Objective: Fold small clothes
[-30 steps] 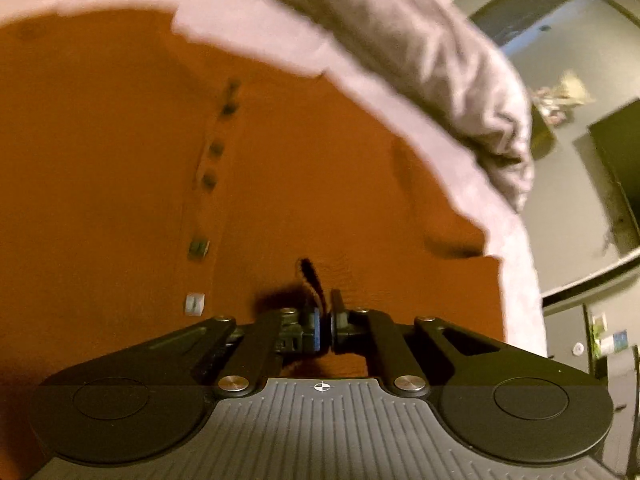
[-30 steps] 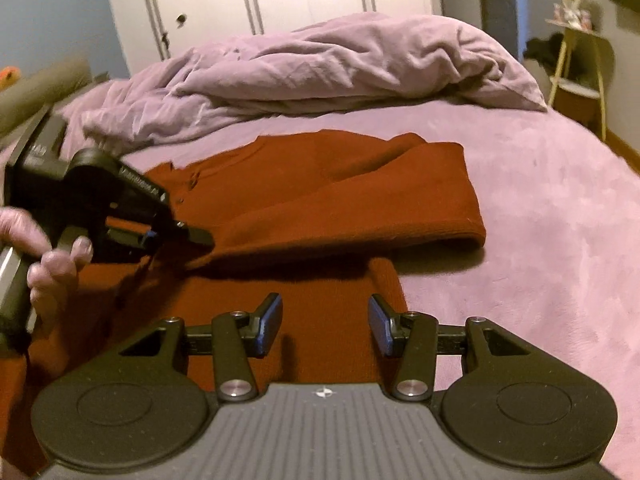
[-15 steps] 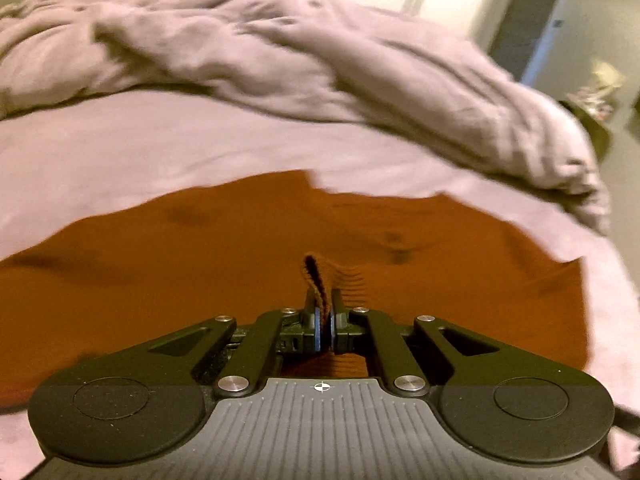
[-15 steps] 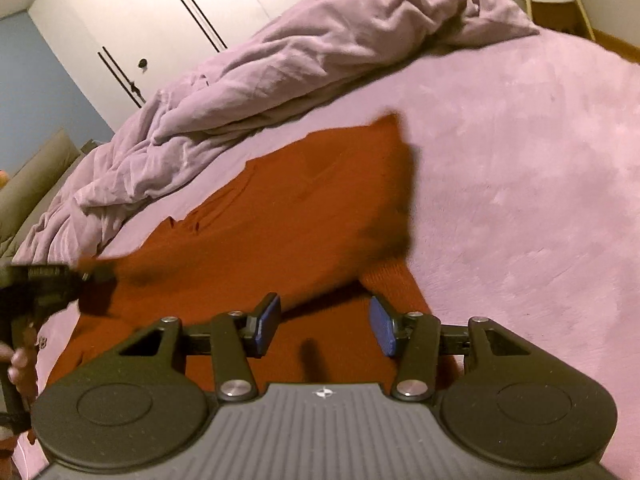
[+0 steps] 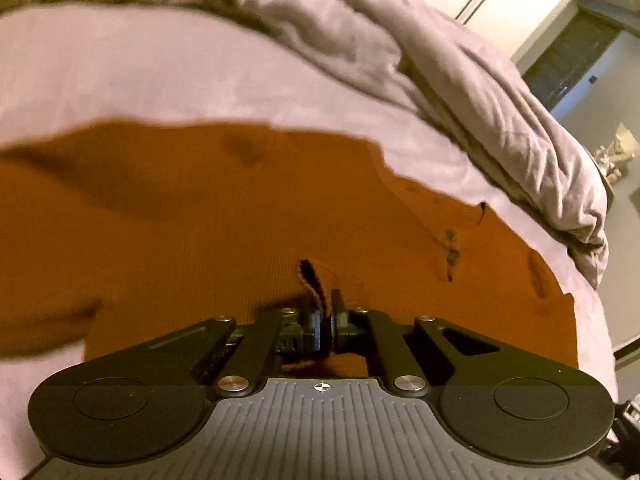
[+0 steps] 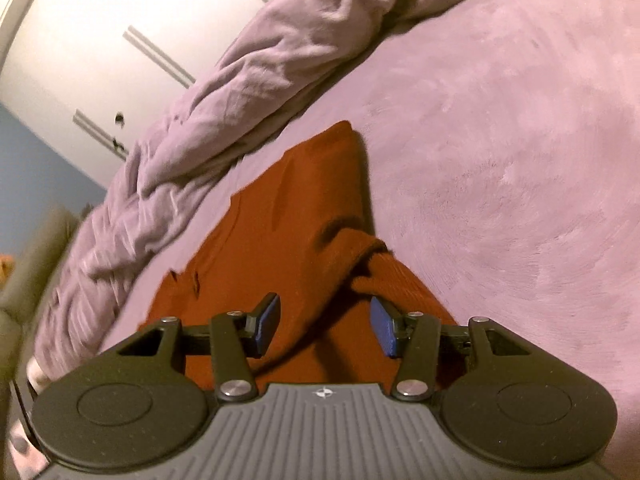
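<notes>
Left wrist: fingers [image 5: 326, 326] pinch the rust shirt's [image 5: 240, 240] edge; right fingers [image 6: 324, 326] gape above it.

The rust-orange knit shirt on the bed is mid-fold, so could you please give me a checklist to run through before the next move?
1. Left gripper shut on an edge of the rust-orange knit shirt: ok.
2. Right gripper open, with nothing pressed between its blue pads: ok.
3. Shirt lies on the lilac bedspread, clear of the rumpled lilac duvet: ok.
4. Button placket facing up and uncovered: ok.
5. Folded layer flat: not ok, a bunched sleeve fold sits just ahead of the right gripper.
6. Hem edges aligned: cannot tell, the near edge is hidden under the grippers.
</notes>
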